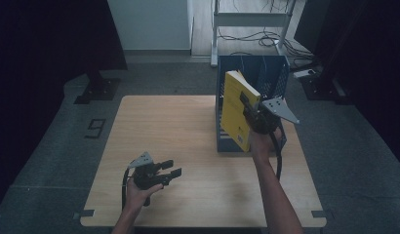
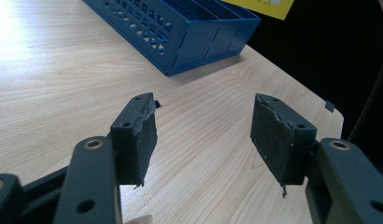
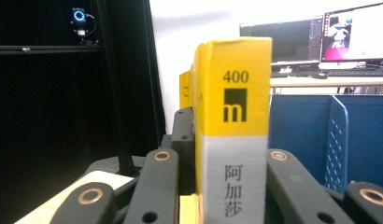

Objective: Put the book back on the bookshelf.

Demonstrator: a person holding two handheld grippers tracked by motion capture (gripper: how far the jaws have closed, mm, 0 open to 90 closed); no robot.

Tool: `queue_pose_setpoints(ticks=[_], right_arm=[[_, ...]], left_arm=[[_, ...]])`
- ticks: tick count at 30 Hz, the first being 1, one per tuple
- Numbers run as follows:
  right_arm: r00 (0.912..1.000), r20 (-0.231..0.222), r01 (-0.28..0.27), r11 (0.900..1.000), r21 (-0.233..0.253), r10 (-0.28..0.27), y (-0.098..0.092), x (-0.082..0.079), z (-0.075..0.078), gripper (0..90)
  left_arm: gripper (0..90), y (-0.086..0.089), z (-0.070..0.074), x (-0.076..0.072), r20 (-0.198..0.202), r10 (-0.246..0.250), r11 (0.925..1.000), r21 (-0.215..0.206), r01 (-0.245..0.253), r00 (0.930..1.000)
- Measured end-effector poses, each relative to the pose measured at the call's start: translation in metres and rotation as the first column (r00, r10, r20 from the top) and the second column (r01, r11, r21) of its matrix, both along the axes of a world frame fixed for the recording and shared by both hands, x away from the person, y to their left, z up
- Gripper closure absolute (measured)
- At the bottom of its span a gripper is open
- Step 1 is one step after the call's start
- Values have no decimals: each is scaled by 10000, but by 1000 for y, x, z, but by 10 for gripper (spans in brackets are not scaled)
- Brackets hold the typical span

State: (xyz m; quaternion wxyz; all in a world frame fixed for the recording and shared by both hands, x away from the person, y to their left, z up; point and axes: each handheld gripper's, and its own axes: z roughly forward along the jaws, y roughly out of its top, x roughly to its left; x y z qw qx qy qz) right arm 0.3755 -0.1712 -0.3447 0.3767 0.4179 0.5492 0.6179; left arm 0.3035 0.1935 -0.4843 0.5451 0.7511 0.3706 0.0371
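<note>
**Yellow book clamped in the right claw above the blue file rack**

The right claw is clamped on a yellow book, holding it upright in the air. In the right gripper view the book's spine stands squarely between the two black jaws, which press on its covers from either side; the upper part of the spine is yellow with "400" and a dark logo, the lower part grey with printed characters. In the high view the book rises up and away from the claw, its yellow cover turned to the claw's left. Just behind and below the claw stands a blue file rack on the desk; the book's lower edge hangs in front of the rack's near wall, and whether it touches the rack cannot be told. In the right gripper view a blue divider of the rack shows just to the right of the claw.

The left claw is well apart from the book, low over the near part of the desk, its jaws wide apart and holding nothing. In the left gripper view bare wood lies between the pads, and the blue file rack lies ahead of this claw and off to its left.
</note>
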Motion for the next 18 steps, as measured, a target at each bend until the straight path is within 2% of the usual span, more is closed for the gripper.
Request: queue_pose_setpoints(ticks=[6, 18], right_arm=[[9999, -46, 140, 9995, -269, -142, 4, 9, -2, 745], [9992, -229, 328, 9990, -290, -335, 7, 22, -9, 745]], left_arm=[[403, 1, 1, 0, 14, 15, 10000, -10, -15, 10000], [400, 1, 0, 0, -24, -9, 10000, -2, 9, 10000]])
